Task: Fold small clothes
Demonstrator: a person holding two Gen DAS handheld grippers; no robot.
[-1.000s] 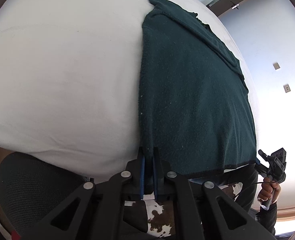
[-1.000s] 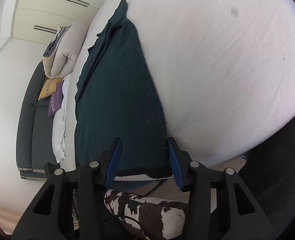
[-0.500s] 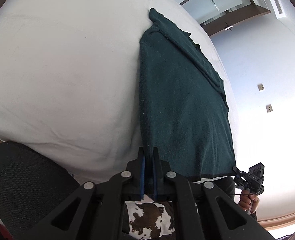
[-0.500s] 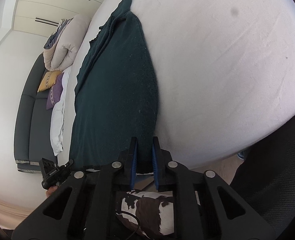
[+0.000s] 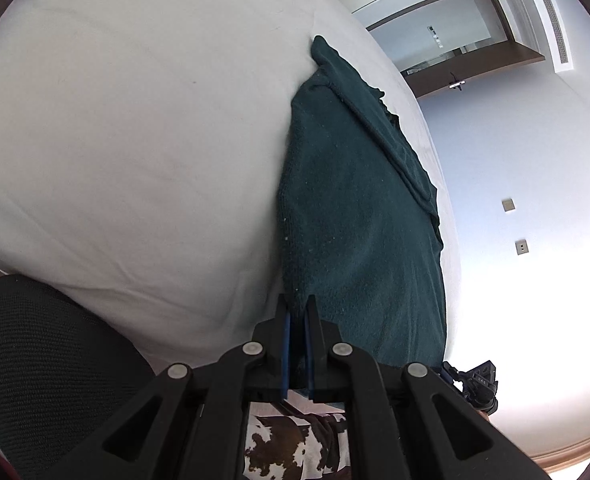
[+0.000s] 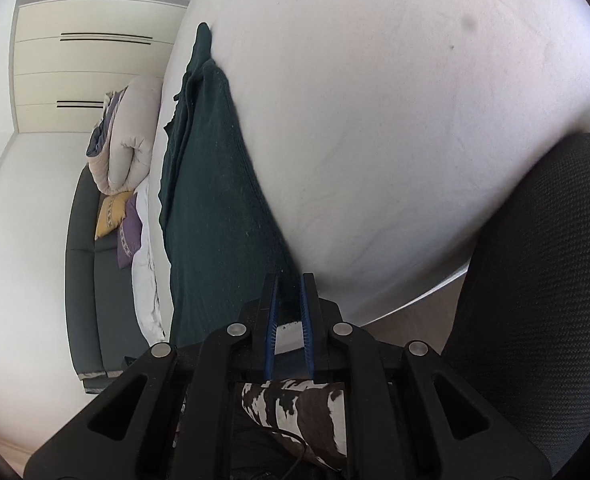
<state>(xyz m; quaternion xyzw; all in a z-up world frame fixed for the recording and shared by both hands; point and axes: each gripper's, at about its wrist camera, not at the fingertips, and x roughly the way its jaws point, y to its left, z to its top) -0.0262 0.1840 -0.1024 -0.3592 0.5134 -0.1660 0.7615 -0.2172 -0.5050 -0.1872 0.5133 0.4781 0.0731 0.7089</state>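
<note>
Both near corners of the dark green garment [image 5: 359,216] have come up off the white bed [image 5: 127,152] since the earlier frames, and the right tongs [image 6: 289,286], wide apart a second ago, have clamped down. Left tongs [image 5: 297,308] pinch the garment's near left corner between blue pads, jaws nearly together with cloth in the gap. Black mesh chair [image 5: 43,364] sits at lower left of that view. Garment runs away from the cameras along the bed, far end still lying flat (a folded band or sleeve shows along its right side). Right tongs grip the near right corner [image 6: 215,208], cloth rising into the pads. Grey sofa [image 6: 83,264] with yellow and purple cushions [image 6: 111,210] stands far left in the right view, rolled duvet [image 6: 129,136] above them.
</note>
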